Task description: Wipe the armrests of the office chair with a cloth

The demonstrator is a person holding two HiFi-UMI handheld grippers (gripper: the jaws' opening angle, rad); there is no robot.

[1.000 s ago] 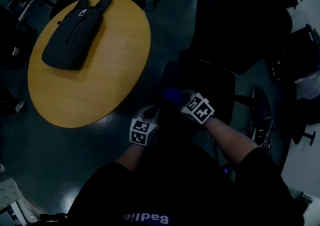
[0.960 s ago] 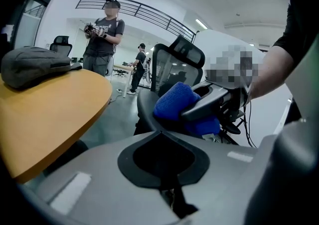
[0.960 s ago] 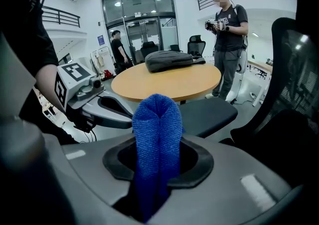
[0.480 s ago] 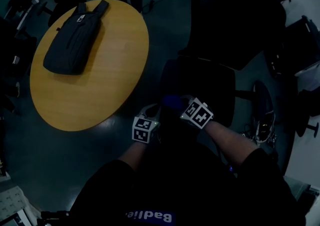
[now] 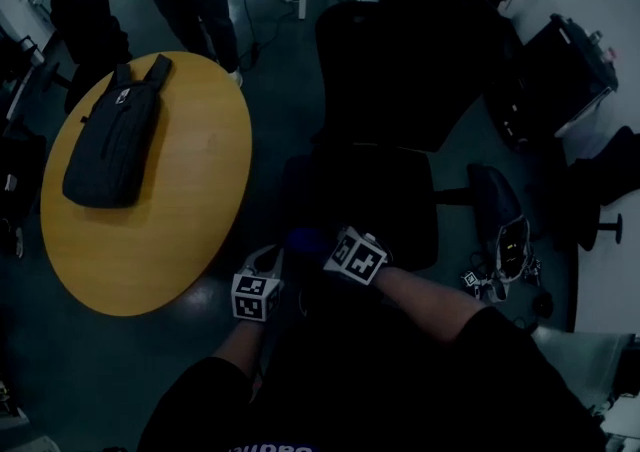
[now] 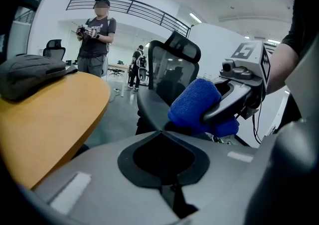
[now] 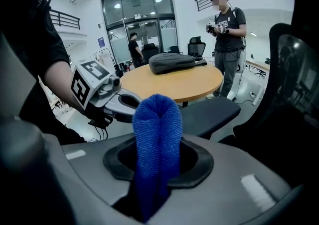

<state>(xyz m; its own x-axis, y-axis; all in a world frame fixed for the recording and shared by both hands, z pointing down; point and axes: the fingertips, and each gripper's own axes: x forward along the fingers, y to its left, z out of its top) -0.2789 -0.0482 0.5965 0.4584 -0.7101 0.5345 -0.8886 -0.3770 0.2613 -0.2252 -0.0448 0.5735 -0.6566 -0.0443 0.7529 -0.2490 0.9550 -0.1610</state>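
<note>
Currently right gripper (image 7: 158, 142) clamped on blue cloth (image 7: 155, 119): ribbed microfibre, folded double, standing upright past the jaw tips. Held at near-left side of office chair (image 5: 400, 80), just near its armrest (image 7: 209, 112); contact unclear. Left gripper (image 6: 160, 133) pinched together, empty, just beside cloth.

**Tally: mostly ones and twos**

Here's the count. Grippers first: left gripper (image 6: 161, 132), right gripper (image 5: 318, 245), that's two. Blue cloth (image 7: 157, 134), just one. Round table (image 5: 150, 240), one, and there's one black backpack (image 5: 110, 135) lying on it. On to office chairs: the near chair (image 5: 400, 70) is one, the far chair (image 7: 197, 47) beyond the table makes two. Bystanders next: a standing person (image 7: 227, 30) by the table, a second person (image 7: 133, 45) back at the glass doors, so two.
</note>
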